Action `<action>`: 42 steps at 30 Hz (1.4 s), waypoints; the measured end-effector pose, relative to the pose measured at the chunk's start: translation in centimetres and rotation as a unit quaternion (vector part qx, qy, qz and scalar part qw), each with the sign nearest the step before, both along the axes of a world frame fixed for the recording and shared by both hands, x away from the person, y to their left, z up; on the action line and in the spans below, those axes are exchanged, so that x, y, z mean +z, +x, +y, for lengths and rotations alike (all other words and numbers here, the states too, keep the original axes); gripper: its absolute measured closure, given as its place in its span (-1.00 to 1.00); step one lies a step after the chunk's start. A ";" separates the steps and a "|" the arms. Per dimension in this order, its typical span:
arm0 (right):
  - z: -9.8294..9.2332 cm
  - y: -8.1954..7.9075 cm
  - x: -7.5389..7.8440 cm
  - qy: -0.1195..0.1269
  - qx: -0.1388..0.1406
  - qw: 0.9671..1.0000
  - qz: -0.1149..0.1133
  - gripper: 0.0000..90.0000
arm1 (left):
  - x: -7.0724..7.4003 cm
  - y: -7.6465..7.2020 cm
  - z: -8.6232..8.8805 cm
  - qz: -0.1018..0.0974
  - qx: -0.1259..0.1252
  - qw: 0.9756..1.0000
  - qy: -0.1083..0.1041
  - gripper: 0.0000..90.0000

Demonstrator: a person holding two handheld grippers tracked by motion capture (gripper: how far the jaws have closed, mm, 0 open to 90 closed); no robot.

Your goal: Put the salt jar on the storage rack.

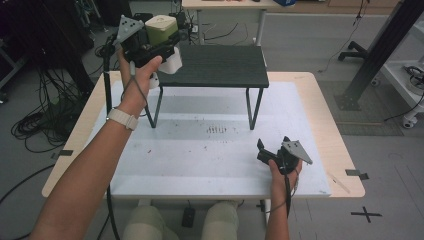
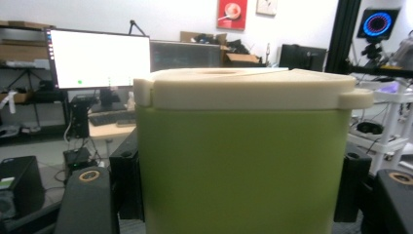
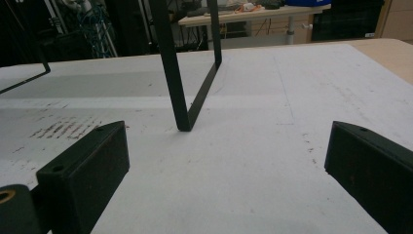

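1. Left claw (image 1: pixel 159 44): raised at the far-left corner of the counter (image 1: pixel 320 125), jaws pinching the green container (image 1: pixel 161 29) from both sides; in the left gripper view the black jaws press against its two flanks.
2. Green container (image 2: pixel 241 170): boxy green body with a cream lid (image 2: pixel 248 87), held upright, off the counter, just beside and slightly above the left end of the black shelf (image 1: pixel 212 66).
3. Black shelf: slatted top on thin metal legs, standing at the far middle of the counter; its top lies to the right of the container, its long axis running left to right.
4. Right claw (image 1: pixel 264 151): low at the near-right of the counter, jaws spread wide with nothing between them; its view looks toward a shelf leg (image 3: pixel 182 87).
5. Governing relation: the shelf top sits immediately right of the held container; the left hand is much nearer, so a short rightward carry and lowering seems the likely placement.
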State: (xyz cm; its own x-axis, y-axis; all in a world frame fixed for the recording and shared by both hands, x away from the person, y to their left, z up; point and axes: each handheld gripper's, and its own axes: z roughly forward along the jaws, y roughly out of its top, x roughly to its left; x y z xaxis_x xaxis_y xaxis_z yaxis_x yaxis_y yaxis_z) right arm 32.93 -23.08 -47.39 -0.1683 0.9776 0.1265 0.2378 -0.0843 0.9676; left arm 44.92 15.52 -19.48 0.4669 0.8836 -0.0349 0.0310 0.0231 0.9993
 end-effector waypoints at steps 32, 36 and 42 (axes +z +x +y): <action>0.0 0.0 0.0 0.002 -0.001 1.000 0.001 -0.94 | -2.9 3.3 -2.3 0.020 0.027 0.999 0.014 -0.34; -0.1 0.0 0.0 0.002 -0.001 1.000 -0.001 -0.94 | -3.4 3.5 -2.5 0.025 0.031 0.999 0.017 -0.34; -0.1 0.0 0.0 0.003 0.000 1.000 -0.001 -0.94 | -3.7 3.6 -2.4 0.021 0.036 0.999 0.023 -0.34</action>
